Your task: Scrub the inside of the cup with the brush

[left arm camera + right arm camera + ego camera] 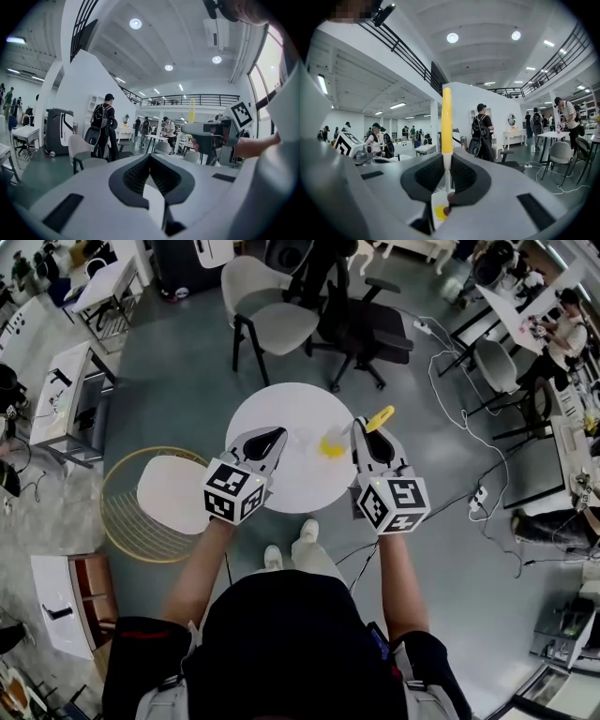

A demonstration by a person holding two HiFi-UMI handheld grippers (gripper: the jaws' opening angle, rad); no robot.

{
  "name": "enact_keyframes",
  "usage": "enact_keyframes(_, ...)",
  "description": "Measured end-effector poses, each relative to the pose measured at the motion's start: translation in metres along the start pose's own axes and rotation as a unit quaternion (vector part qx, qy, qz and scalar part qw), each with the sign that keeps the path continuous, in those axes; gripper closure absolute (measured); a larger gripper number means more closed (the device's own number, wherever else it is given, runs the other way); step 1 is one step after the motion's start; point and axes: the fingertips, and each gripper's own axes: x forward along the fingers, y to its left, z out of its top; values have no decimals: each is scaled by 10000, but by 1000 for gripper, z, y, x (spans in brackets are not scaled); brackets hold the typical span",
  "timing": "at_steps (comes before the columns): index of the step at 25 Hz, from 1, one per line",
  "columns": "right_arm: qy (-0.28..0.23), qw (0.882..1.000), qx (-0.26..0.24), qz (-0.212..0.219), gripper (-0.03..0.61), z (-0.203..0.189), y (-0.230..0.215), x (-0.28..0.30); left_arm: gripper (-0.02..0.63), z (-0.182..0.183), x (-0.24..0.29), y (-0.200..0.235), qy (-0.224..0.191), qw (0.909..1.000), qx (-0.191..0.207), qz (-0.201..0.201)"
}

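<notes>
In the head view a small yellow cup (331, 446) sits on the round white table (281, 484), right of its middle. My right gripper (358, 427) hovers at the table's right edge, just right of the cup. It is shut on the brush (380, 417), whose yellow handle sticks out past the jaws. In the right gripper view the brush (446, 122) stands upright between the closed jaws of the right gripper (447, 161), and a yellow patch shows below them. My left gripper (278, 435) hangs over the table's left part, shut with nothing in it. The left gripper (150, 161) looks out level across the room.
A white chair (173, 493) with a gold wire ring stands left of the table. A grey chair (272, 320) and a black office chair (361, 329) stand beyond it. Cables (469, 442) trail over the floor at the right. Desks line both sides. The person's feet (291, 545) are at the table's near edge.
</notes>
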Motion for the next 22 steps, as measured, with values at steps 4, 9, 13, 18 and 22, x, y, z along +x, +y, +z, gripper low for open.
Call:
enact_keyframes(4,49,10000,53,-7,530,-5,-12,7,598,-5,13,4,27,10000,-56,13)
enact_keyframes(9,109,9999,131,-24,530,-14,-31,18,598,-18,33,11,87,9998,-130,76)
enact_keyframes(13,163,9997,166,-7,531,-21,-41,27,598,-27,44,18,115,9997,-171,130)
enact_keyframes(18,223,9996,139,38,530,-30,-47,40,598,-38,55,29,83,9995,-219,211)
enact_keyframes(22,215,9996,162,46,530,-38,-51,46,598,-49,60,33,138,9993,-234,259)
